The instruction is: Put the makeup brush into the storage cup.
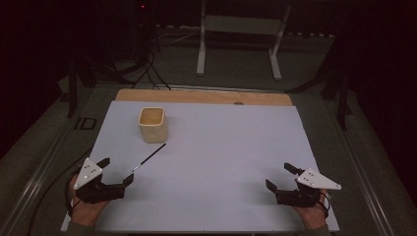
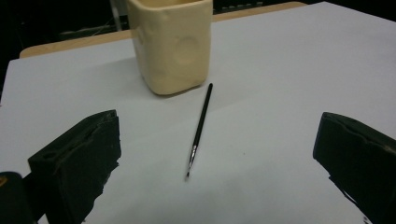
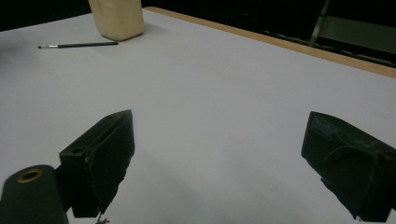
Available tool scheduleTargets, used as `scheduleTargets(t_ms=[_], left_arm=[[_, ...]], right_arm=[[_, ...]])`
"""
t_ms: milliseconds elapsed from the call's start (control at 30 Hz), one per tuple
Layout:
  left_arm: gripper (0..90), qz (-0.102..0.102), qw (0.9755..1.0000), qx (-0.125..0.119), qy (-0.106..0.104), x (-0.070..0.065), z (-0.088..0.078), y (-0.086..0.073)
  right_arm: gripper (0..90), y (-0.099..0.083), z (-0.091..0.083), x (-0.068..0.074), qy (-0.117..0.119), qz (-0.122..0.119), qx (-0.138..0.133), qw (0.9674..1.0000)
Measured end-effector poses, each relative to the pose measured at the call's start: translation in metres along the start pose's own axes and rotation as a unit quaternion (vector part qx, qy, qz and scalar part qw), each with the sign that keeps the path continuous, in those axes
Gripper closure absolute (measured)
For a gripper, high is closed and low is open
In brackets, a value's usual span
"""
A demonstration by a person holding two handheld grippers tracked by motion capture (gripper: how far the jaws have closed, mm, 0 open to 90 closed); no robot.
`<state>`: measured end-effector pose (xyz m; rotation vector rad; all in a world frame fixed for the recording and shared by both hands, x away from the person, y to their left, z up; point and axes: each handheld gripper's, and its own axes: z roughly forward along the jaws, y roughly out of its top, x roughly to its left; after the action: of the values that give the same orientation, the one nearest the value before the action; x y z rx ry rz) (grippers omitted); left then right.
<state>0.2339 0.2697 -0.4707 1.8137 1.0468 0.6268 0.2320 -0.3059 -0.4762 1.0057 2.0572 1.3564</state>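
A cream, square-sided cup (image 1: 153, 124) stands upright on the white sheet, left of centre toward the back. A thin black paintbrush (image 1: 149, 157) lies flat just in front of it, bristle end toward the person. In the left gripper view the cup (image 2: 171, 44) and the brush (image 2: 199, 128) lie ahead of the jaws. My left gripper (image 1: 116, 170) rests open near the front left, its jaws empty, a short way from the brush tip. My right gripper (image 1: 281, 176) sits open and empty at the front right. In the right gripper view the brush (image 3: 78, 45) and cup (image 3: 116, 17) are far off.
The white sheet (image 1: 221, 147) covers a wooden tabletop whose edge (image 1: 206, 96) shows at the back. Beyond it stand the legs of a metal stand (image 1: 238, 44) and cables on the dark floor. A cable trails from the left gripper off the table's left side.
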Motion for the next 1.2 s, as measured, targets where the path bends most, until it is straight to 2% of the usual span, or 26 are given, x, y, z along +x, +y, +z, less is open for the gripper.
scheduleTargets(t_ms=[200, 700, 1200], left_arm=[[2.1, 0.013, 0.9999, 0.0, -0.002, -0.002, 0.004, 0.009], [2.1, 0.024, 0.9997, -0.007, 0.001, 0.0, 0.015, 0.033], [2.1, 0.022, 0.9994, -0.025, -0.008, 0.0, 0.027, 0.047]], right_arm=[[9.4, 0.0, 0.0, 0.0, 0.002, 0.001, -0.003, 1.0], [9.4, 0.0, -0.001, 0.0, 0.004, 0.002, -0.005, 1.0], [9.4, 0.003, -0.001, 0.0, 0.012, 0.001, -0.018, 0.9998]])
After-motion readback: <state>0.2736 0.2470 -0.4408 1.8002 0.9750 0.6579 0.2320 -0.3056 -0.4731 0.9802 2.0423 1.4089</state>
